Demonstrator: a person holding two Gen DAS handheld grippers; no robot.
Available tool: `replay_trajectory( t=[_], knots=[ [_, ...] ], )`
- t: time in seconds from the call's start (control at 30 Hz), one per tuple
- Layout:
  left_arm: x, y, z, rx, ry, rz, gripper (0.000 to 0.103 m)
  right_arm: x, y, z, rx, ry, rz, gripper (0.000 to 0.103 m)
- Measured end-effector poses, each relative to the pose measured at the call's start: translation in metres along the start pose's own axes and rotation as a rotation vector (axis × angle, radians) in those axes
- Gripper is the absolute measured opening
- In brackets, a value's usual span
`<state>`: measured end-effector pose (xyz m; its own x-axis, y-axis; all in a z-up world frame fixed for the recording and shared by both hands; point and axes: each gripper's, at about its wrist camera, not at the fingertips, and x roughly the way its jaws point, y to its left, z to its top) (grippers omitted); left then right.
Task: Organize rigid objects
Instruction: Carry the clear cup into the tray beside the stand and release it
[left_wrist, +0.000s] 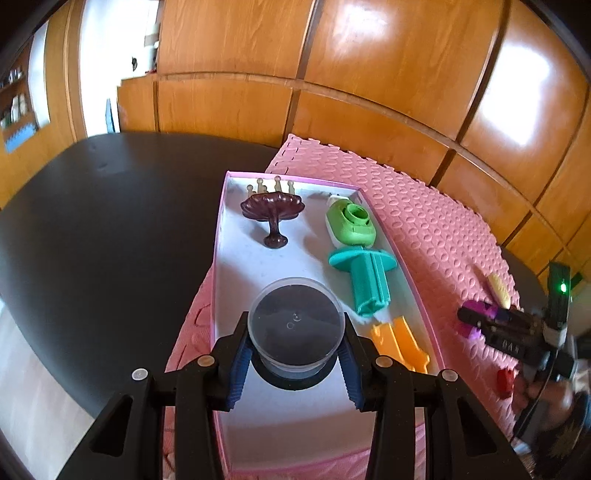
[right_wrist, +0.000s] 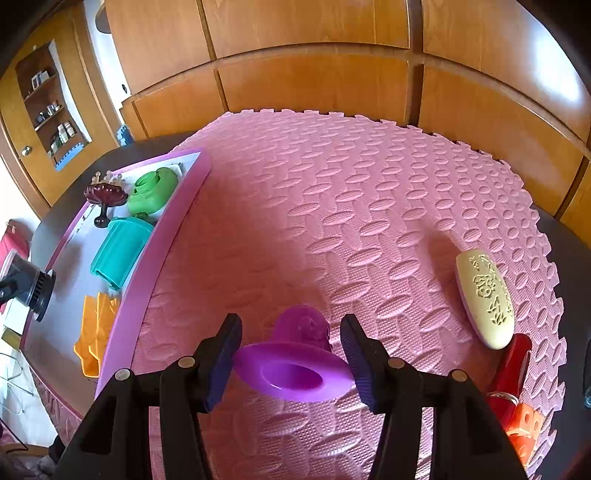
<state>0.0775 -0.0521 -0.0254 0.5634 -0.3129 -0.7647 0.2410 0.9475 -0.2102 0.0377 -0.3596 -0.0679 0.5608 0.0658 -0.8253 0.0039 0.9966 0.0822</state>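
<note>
My left gripper (left_wrist: 294, 343) is shut on a clear round container (left_wrist: 295, 321) with a dark inside and a black base. It holds the container just above the white floor of a pink-rimmed tray (left_wrist: 406, 273), at the near end. In the tray lie a brown pedestal dish (left_wrist: 273, 208), a green piece (left_wrist: 351, 223), a teal flanged piece (left_wrist: 365, 277) and orange pieces (left_wrist: 400, 343). My right gripper (right_wrist: 290, 326) is over the pink foam mat (right_wrist: 351, 203). Its blue pads sit against both edges of a purple flanged piece (right_wrist: 295, 373). I cannot tell whether that piece touches the mat.
To the right on the mat lie a cream oval piece (right_wrist: 485, 299), a red item (right_wrist: 513, 365) and an orange block (right_wrist: 524, 428). The tray's long rim (right_wrist: 159, 251) runs left of my right gripper. A black table (left_wrist: 92, 221) carries everything, with wooden cabinets behind.
</note>
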Motion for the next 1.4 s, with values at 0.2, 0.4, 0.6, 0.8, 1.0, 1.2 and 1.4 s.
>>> replay_trajectory(
  t=[0.2,0.4,0.6,0.8,1.0,1.2,1.4],
  knots=[
    [0.024,-0.006,0.022,-0.001,0.010,-0.012,0.044,0.000,0.000,0.001,-0.001,0.002,0.001,0.056],
    [0.057,-0.019,0.045,0.018,0.022,-0.018,0.044,0.001,0.001,0.001,-0.009,0.000,0.001,0.056],
    [0.080,-0.021,0.060,0.010,0.035,0.006,0.050,0.002,-0.001,0.002,-0.004,-0.003,0.011,0.056],
    [0.061,-0.019,0.057,0.015,-0.028,0.029,0.068,0.002,0.000,0.003,-0.014,-0.004,0.009,0.056],
    [0.034,-0.015,0.040,0.014,-0.068,0.070,0.068,0.003,0.002,0.002,-0.030,-0.006,-0.001,0.056],
    [0.012,-0.020,0.008,0.048,-0.059,0.129,0.068,0.012,0.006,-0.002,-0.058,0.019,-0.025,0.056],
    [-0.002,-0.025,-0.013,0.060,-0.058,0.142,0.068,0.014,0.010,-0.003,-0.068,0.014,-0.050,0.056]
  ],
)
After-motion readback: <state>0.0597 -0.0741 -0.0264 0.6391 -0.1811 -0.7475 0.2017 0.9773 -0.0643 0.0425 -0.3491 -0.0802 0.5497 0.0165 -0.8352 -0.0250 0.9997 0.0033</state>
